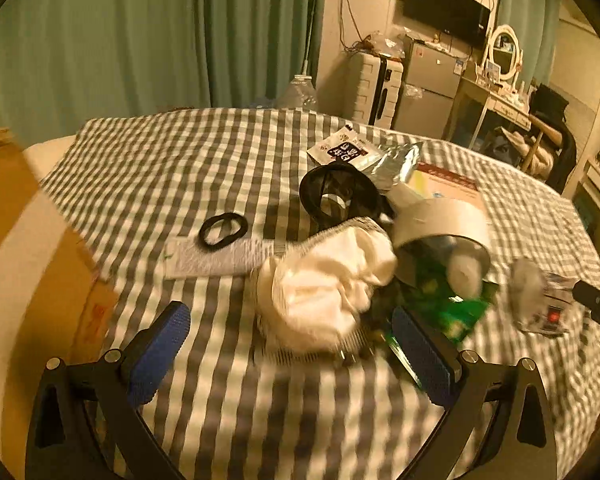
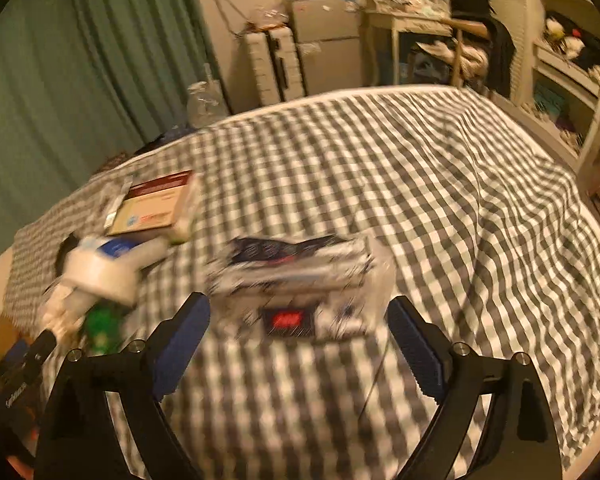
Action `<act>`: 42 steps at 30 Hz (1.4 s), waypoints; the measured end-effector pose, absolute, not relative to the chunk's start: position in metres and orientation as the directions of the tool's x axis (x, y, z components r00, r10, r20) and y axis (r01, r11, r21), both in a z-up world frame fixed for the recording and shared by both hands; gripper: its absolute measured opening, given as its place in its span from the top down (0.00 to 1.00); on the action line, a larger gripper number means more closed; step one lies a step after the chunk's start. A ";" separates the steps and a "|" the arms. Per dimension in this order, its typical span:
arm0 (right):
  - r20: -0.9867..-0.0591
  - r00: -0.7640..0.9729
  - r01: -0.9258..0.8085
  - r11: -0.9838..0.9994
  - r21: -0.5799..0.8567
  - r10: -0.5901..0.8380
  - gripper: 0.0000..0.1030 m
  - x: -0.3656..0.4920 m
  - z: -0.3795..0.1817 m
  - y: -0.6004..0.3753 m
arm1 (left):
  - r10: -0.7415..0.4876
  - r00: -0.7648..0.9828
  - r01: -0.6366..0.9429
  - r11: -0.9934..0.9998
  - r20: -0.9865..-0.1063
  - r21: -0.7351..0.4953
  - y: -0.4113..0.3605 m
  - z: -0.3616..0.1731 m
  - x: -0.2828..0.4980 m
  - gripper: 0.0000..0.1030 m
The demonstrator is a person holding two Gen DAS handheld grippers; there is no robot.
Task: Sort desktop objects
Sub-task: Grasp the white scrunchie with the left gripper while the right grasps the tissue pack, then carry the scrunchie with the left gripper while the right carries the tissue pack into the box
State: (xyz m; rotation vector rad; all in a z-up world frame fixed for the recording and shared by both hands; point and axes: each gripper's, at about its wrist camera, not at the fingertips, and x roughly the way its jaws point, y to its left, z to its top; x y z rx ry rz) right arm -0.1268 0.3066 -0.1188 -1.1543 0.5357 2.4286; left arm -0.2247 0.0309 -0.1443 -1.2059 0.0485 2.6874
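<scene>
In the left wrist view my left gripper (image 1: pixel 296 346) is open just above the checked cloth (image 1: pixel 204 152). A crumpled white cloth (image 1: pixel 328 284) lies a little ahead of its blue fingertips, and nothing is between them. Behind it sit a black ring (image 1: pixel 223 231) on a white paper packet (image 1: pixel 216 258), a black round holder (image 1: pixel 336 196), a white tape roll (image 1: pixel 444 228) and a green packet (image 1: pixel 444 308). In the right wrist view my right gripper (image 2: pixel 300 342) is open. A blurred clear packet (image 2: pixel 300 272) with a red label lies just ahead of its pads, untouched.
A cardboard box (image 1: pixel 32 264) stands at the left edge of the bed. A flat printed box (image 2: pixel 160 208) and a silver foil bag (image 1: pixel 396 160) lie further back. Bare checked cloth (image 2: pixel 440 184) stretches to the right. A suitcase (image 1: pixel 374 88), a fridge and a dresser stand beyond.
</scene>
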 end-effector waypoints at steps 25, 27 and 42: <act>-0.785 -0.611 -0.483 -0.835 0.263 0.106 0.78 -0.079 -0.101 0.292 | 0.226 -0.635 -0.253 -0.964 -0.739 -0.077 -0.016 -0.123 -0.181 0.83; -0.784 -0.612 -0.461 -0.852 0.249 0.102 0.78 -0.073 -0.094 0.278 | 0.240 -0.636 -0.253 -0.963 -0.733 -0.095 -0.026 -0.115 -0.168 0.83; -0.734 -0.679 -0.246 -0.948 0.202 0.020 0.79 -0.025 -0.032 0.167 | 0.303 -0.689 -0.288 -0.948 -0.659 -0.135 -0.060 -0.048 -0.098 0.83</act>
